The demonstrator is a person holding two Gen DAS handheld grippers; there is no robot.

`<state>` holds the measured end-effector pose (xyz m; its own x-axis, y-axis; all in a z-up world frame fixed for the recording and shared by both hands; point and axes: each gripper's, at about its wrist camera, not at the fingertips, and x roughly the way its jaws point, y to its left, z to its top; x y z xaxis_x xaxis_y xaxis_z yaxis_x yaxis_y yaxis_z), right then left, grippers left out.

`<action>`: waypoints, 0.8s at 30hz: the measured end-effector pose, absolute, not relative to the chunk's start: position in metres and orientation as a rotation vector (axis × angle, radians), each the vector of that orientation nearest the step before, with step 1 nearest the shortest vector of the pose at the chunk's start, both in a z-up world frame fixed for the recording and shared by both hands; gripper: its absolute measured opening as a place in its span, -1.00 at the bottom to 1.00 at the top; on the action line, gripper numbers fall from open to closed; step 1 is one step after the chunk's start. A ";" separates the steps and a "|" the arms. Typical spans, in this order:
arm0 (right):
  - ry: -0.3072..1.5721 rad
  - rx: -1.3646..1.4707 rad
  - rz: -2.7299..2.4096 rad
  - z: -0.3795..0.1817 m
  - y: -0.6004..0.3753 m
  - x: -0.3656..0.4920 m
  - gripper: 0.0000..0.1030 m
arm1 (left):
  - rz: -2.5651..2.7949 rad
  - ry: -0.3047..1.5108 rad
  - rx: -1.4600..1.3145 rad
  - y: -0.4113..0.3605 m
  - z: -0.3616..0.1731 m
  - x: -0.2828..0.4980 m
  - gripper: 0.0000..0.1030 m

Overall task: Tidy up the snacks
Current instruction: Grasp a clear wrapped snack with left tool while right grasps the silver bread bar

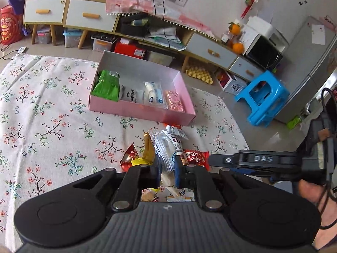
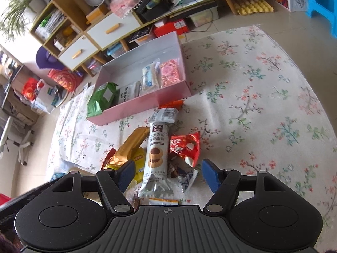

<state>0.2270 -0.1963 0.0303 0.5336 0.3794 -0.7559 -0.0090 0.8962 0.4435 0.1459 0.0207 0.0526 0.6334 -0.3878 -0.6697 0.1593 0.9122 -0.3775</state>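
The pink rectangular cardboard box (image 1: 145, 110) rests on the floral white tablecloth (image 1: 48, 109) and serves as the reference landmark. Inside it, in the left wrist view: a green foil bag (image 1: 106, 85) at the left end, a white packet with dark print (image 1: 131, 94) beside it, a clear blue-and-white packet (image 1: 154, 93) next, and a pink patterned packet (image 1: 173, 101) at the right end.

The loose snack pile lies just in front of the box's near wall. The left gripper (image 1: 167, 174) is clenched on a clear crinkled wrapper (image 1: 165, 147) from this pile — its blue pads sit close together with the wrapper between them. Lettering on the wrappers is not legible in this view.

The right gripper (image 2: 170, 176) is released — its blue pads (image 2: 210, 176) stand well apart, one either side of a long silver cookie packet (image 2: 155, 164). That packet bears Chinese characters and a picture of round brown biscuits. A red foil packet (image 2: 186, 147) lies to its right, a gold packet (image 2: 128, 147) to its left.

"DAS" reads on the right tool's black body (image 1: 263, 159).
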 end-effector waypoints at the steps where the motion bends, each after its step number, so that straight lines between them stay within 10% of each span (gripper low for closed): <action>1: 0.983 0.408 0.249 0.029 -0.193 0.229 0.30 | -0.317 0.831 -0.299 0.021 0.052 0.147 -0.80; 14: 1.048 0.263 0.266 -0.007 -0.145 0.246 -0.49 | -0.316 0.816 -0.312 0.030 0.053 0.147 -0.80; 24: 1.043 0.550 0.277 0.025 -0.182 0.227 -0.51 | -0.310 0.755 -0.372 0.049 0.067 0.148 -0.80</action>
